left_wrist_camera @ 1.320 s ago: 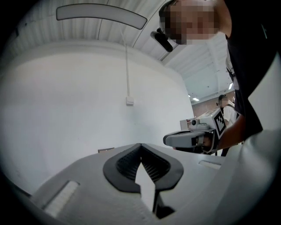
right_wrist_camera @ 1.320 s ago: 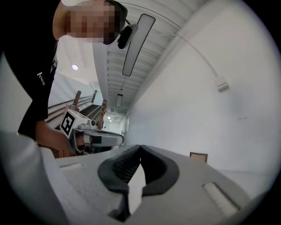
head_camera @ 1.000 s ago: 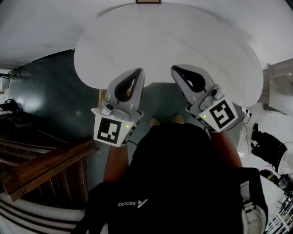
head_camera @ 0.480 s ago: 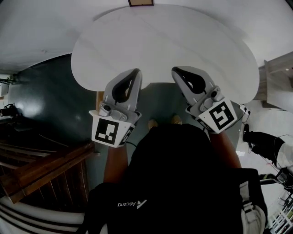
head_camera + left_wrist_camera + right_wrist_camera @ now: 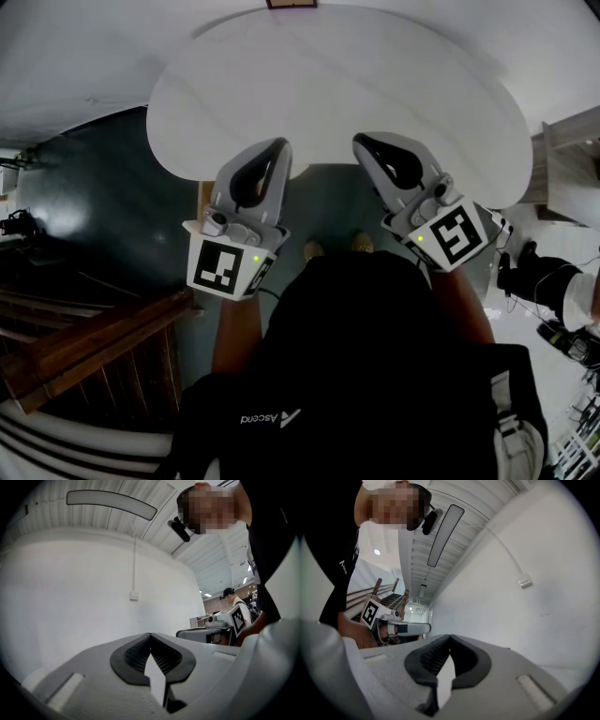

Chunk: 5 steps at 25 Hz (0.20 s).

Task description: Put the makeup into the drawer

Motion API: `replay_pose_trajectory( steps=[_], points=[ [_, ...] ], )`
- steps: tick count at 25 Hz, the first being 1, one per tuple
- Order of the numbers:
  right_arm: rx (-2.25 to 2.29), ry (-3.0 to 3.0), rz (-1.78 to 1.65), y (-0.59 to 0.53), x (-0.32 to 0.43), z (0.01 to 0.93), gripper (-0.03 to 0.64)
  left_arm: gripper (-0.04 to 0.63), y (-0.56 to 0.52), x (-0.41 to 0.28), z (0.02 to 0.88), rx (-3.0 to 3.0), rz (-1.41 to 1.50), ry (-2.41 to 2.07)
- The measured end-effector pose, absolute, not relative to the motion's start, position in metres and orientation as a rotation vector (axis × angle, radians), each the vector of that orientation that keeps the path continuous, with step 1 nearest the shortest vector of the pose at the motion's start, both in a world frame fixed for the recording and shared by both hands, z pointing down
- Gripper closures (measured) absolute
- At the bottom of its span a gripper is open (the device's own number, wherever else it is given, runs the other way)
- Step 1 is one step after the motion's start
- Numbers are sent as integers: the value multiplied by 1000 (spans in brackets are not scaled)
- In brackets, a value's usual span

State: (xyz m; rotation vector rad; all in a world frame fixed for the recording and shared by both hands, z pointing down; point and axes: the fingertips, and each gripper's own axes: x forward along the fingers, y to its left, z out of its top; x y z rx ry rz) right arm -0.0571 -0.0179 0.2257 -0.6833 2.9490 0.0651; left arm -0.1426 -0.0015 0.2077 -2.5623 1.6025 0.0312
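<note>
No makeup and no drawer shows in any view. In the head view my left gripper (image 5: 281, 146) and right gripper (image 5: 361, 141) are held side by side at the near edge of a white table (image 5: 337, 75). Both point level toward it. The left gripper (image 5: 150, 634) has its black pads closed tip to tip with nothing between them. The right gripper (image 5: 449, 636) is shut the same way and holds nothing. Each gripper view looks at a bare white wall, and each shows the other gripper at its side.
A small brown-framed object (image 5: 291, 3) sits at the table's far edge, cut off by the picture. Dark floor (image 5: 103, 187) and wooden slats (image 5: 94, 337) lie to the left. A pale shelf unit (image 5: 572, 159) and another person's shoe (image 5: 530, 272) are at the right.
Both grippers have stayed where they were, still shut. At the right edge another person's foot has shifted a little.
</note>
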Motion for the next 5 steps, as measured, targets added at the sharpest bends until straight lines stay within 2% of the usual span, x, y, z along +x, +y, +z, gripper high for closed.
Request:
replay_pose_trajectory(
  steps=[5],
  points=[
    [-679,2957,64,-20,-60,227,614,584,-4,-146,208,-2560,25,1602]
  ],
)
